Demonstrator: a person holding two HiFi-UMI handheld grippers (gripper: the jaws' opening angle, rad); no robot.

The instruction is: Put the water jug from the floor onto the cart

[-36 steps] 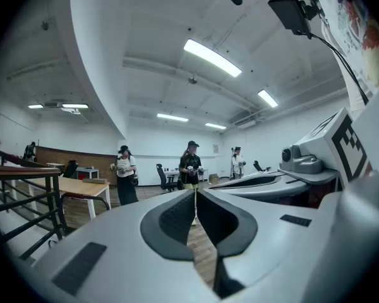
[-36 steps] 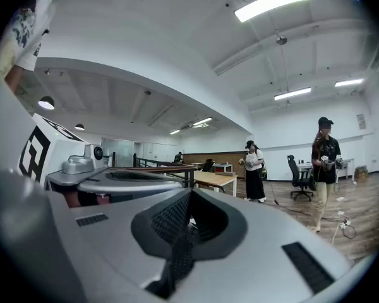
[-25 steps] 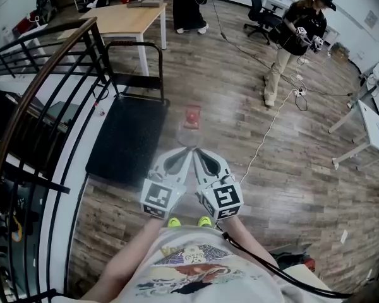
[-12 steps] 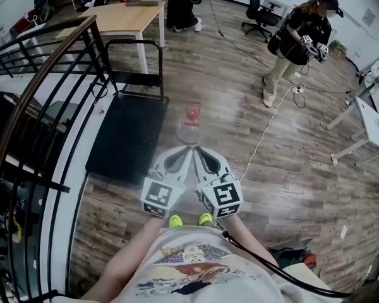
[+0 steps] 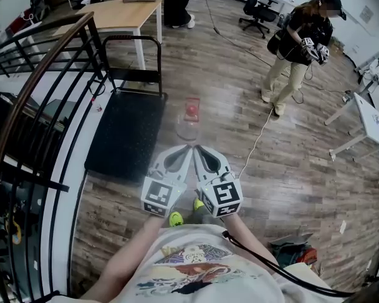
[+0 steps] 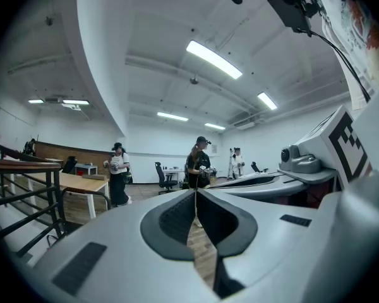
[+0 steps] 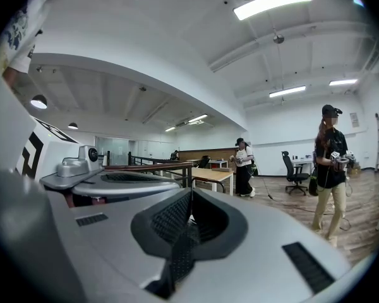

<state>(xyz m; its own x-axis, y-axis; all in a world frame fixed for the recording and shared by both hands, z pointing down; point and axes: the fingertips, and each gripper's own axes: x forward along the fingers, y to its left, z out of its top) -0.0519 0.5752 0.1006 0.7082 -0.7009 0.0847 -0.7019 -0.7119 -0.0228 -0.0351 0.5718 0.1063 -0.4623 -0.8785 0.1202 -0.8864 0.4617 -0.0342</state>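
The water jug (image 5: 188, 126) is a clear, rounded plastic bottle with a red cap (image 5: 191, 109). The head camera looks down onto it, so the cap shows above a pale, see-through body through which the wood floor (image 5: 240, 100) is visible. It stands on the floor, just beyond the gripper tips and just right of the cart (image 5: 123, 134), apart from it.

There is 1 jug and 1 cart. The cart is a flat black platform with 1 black tube handle (image 5: 134, 40) upright at its far end, and nothing lies on it.

There are 2 grippers, side by side and near the person. The left gripper (image 5: 187, 150) has its jaws pressed together with nothing between them, as its own view shows (image 6: 195, 191). The right gripper (image 5: 199, 150) is closed and empty too (image 7: 190, 191).

Far left stands 1 wooden tabletop (image 5: 123, 14). 1 person in dark clothes (image 5: 300, 43) stands far right, and a white cable (image 5: 259, 137) trails across the floor.
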